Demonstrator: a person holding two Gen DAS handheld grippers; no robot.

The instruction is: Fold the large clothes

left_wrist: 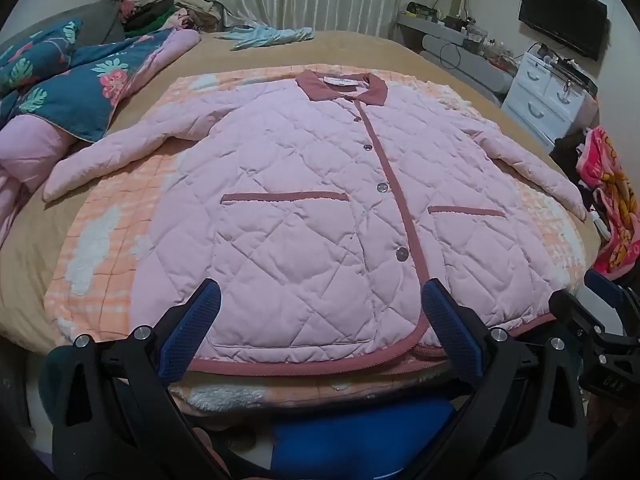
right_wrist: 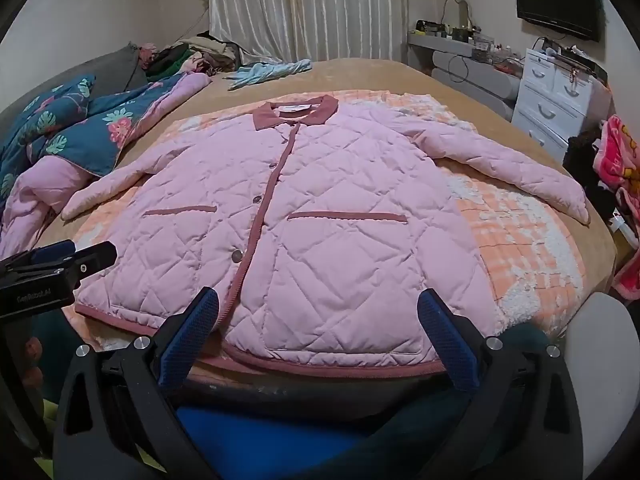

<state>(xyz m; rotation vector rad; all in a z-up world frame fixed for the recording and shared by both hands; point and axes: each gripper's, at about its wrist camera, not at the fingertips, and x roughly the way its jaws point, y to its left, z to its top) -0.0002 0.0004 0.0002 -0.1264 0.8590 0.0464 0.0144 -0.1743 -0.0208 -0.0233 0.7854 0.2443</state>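
Both tongs' bases hide the jacket [left_wrist: 304, 208] hem (sleeves fully visible).

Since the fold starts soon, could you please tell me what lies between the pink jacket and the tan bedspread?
An orange checked fleece blanket lies under the pink jacket, on the tan bedspread; both wrist views show it.

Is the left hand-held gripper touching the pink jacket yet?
Cannot tell. In the left wrist view the left hand-held gripper is open over the jacket hem, but no gap or contact shows plainly.
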